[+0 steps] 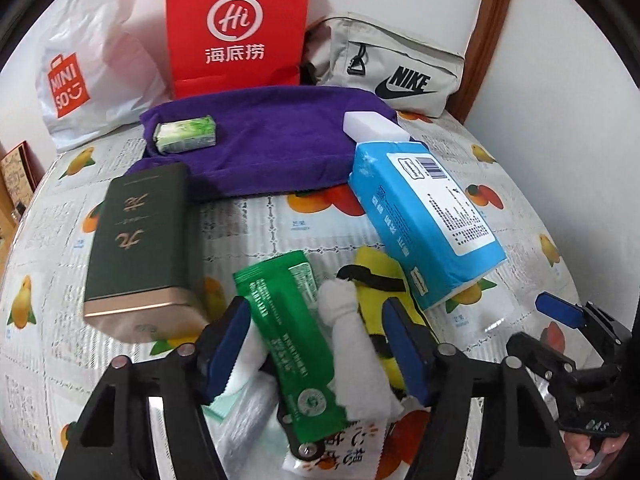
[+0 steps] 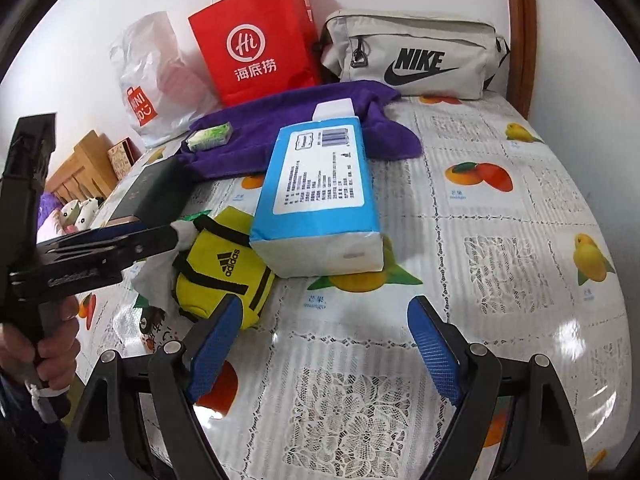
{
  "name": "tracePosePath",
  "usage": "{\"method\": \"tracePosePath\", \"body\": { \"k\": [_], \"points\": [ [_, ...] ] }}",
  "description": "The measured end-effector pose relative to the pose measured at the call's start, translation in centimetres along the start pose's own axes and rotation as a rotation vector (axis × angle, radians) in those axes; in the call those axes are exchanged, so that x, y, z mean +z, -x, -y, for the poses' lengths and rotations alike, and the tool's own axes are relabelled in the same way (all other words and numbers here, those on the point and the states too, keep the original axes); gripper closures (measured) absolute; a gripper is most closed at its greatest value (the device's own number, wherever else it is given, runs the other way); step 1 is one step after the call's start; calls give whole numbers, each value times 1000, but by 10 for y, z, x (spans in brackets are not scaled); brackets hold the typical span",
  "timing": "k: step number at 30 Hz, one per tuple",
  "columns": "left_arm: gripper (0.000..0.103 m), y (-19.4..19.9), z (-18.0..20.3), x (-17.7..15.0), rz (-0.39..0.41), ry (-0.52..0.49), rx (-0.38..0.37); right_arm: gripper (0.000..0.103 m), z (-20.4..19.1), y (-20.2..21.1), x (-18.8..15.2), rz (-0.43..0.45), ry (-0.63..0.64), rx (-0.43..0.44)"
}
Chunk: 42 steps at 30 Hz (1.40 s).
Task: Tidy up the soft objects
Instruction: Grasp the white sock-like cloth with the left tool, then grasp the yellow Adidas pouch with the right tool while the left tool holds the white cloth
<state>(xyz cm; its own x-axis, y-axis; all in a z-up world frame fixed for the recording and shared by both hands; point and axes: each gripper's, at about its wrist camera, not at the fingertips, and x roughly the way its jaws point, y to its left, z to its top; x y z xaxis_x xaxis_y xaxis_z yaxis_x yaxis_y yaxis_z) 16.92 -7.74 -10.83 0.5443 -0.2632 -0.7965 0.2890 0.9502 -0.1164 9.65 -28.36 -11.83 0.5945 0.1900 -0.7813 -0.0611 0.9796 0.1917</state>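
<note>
My left gripper (image 1: 316, 344) is open around a green wipes pack (image 1: 296, 340) and a white plush piece (image 1: 352, 340), with a yellow Adidas sock bundle (image 1: 380, 280) just beyond; whether the pads touch them I cannot tell. It also shows in the right wrist view (image 2: 160, 240). A blue tissue pack (image 1: 424, 220) (image 2: 320, 196) leans on the sock bundle (image 2: 224, 276). A purple towel (image 1: 272, 140) (image 2: 296, 120) at the back holds a small green tissue packet (image 1: 186, 134) (image 2: 210, 136) and a white sponge block (image 1: 376, 128). My right gripper (image 2: 324, 344) is open and empty over the tablecloth.
A dark green tin (image 1: 140, 248) lies left. A red paper bag (image 1: 236, 28), a white Miniso bag (image 1: 76, 80) and a grey Nike bag (image 1: 384, 68) stand along the wall. The fruit-print tablecloth (image 2: 500, 240) covers the table.
</note>
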Motion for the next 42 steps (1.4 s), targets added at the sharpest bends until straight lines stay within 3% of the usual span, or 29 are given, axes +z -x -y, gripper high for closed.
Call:
{"method": "tracePosePath", "body": {
  "k": [2, 4, 6, 10, 16, 25, 29, 34, 42],
  "points": [
    [43, -6, 2, 1, -9, -7, 6, 19, 1, -2, -1, -2, 0, 2],
    [54, -12, 4, 1, -18, -20, 27, 19, 1, -6, -3, -12, 1, 10],
    [57, -17, 4, 1, -24, -28, 28, 19, 2, -10, -4, -20, -4, 12],
    [84, -20, 6, 1, -25, -35, -2, 19, 4, -13, -4, -26, -18, 25],
    [85, -4, -2, 6, 5, 6, -50, 19, -6, -16, -1, -30, 3, 48],
    [85, 31, -32, 0, 52, 53, -14, 19, -39, -27, 2, -47, 45, 109],
    [85, 36, -48, -6, 58, 90, -10, 19, -52, -38, 4, -67, 42, 142],
    [85, 38, -66, -14, 56, 119, -7, 19, -62, -57, 6, -119, 38, 119],
    [85, 33, -92, -32, 37, 178, -28, 14, -66, -75, 9, -146, -42, 142]
  ]
}}
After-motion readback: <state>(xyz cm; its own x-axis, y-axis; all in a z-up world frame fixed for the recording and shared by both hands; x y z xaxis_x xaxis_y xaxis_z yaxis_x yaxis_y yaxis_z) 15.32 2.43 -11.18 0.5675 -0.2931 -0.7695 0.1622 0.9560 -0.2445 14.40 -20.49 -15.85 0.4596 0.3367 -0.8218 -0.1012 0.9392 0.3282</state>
